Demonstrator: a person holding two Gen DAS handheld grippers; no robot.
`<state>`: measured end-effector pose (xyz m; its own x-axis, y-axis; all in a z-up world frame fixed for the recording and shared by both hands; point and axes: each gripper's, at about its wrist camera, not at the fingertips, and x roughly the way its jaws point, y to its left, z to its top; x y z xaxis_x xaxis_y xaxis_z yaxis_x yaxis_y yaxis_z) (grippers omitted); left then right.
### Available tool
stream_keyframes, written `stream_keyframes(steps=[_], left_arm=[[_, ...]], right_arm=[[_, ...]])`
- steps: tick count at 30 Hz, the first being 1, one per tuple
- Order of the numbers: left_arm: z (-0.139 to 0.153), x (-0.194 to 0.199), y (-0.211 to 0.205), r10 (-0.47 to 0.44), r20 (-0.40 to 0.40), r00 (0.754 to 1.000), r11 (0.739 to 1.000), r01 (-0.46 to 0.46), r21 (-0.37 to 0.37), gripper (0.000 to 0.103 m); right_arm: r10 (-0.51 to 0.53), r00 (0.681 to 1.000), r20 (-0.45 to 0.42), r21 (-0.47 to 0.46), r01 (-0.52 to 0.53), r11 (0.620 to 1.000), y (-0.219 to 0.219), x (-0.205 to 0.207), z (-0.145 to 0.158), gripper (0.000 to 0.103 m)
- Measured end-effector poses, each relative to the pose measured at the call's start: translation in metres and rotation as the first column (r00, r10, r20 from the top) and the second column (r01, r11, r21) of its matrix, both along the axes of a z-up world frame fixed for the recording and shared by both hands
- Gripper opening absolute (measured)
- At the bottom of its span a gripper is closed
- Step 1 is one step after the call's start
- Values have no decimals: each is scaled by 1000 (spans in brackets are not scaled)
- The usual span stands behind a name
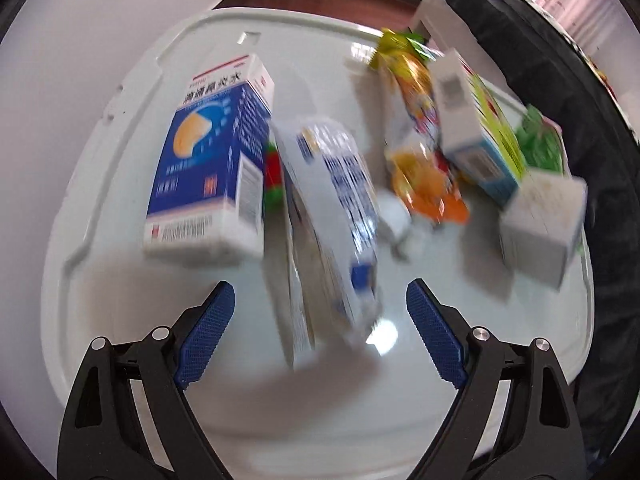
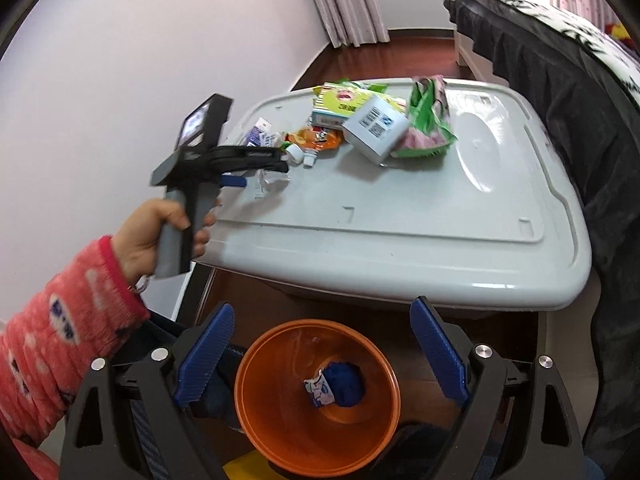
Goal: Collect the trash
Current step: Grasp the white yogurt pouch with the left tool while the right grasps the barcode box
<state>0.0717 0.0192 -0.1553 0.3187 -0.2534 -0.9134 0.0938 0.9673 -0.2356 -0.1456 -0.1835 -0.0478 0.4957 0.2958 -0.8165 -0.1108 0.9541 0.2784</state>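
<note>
Trash lies on the white storage-box lid (image 1: 120,184): a blue and white carton (image 1: 208,152), a white carton with blue print (image 1: 332,216), an orange wrapper (image 1: 424,188), a green and yellow box (image 1: 480,132), a white box (image 1: 540,224) and a green bag (image 1: 540,144). My left gripper (image 1: 320,288) hangs open over the near end of the white carton; its pads do not touch it. The view is blurred. My right gripper (image 2: 323,312) is open and empty above the orange bin (image 2: 272,400), which holds a crumpled blue and white scrap (image 2: 336,386).
In the right wrist view a hand in a red patterned sleeve (image 2: 60,328) holds the left gripper (image 2: 280,162) at the lid's left end. A bed with a dark skirt (image 2: 580,120) runs along the right. A white wall is on the left. The bin stands on the floor below the lid's front edge.
</note>
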Motion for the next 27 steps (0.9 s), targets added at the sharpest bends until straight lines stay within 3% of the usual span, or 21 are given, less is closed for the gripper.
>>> stream_keyframes(steps=[1,3,5,8,16,23,27], left_arm=[[0,3,0,1,6,1000,1000,-1,-9,80],[1,9,-2,-8,15,1000,1000,8,4,43],[2,10,-1,-21,9,1000,1000,21,-17,16],[6,4,4,-24,15,1000,999,24,-31,8],[58,-25,0,-95,136,986,992,106,-74,7],[119,-58,-3,-147,327,933,985,169,-41,7],[134,-65,-6,-166,365,916,982,186,-20,7]], right_arm=[[4,1000,2,-3,-4,1000,2,2,-1,88],[5,1000,-1,-3,-5,1000,4,5,-3,88],[2,1000,-8,-2,-2,1000,6,8,-5,88],[-9,1000,-8,-6,9,1000,7,12,-5,88],[-68,997,31,-30,69,997,4,25,5,88],[-128,989,80,-45,132,990,3,51,17,88],[-180,977,113,-10,182,983,-3,78,17,90]])
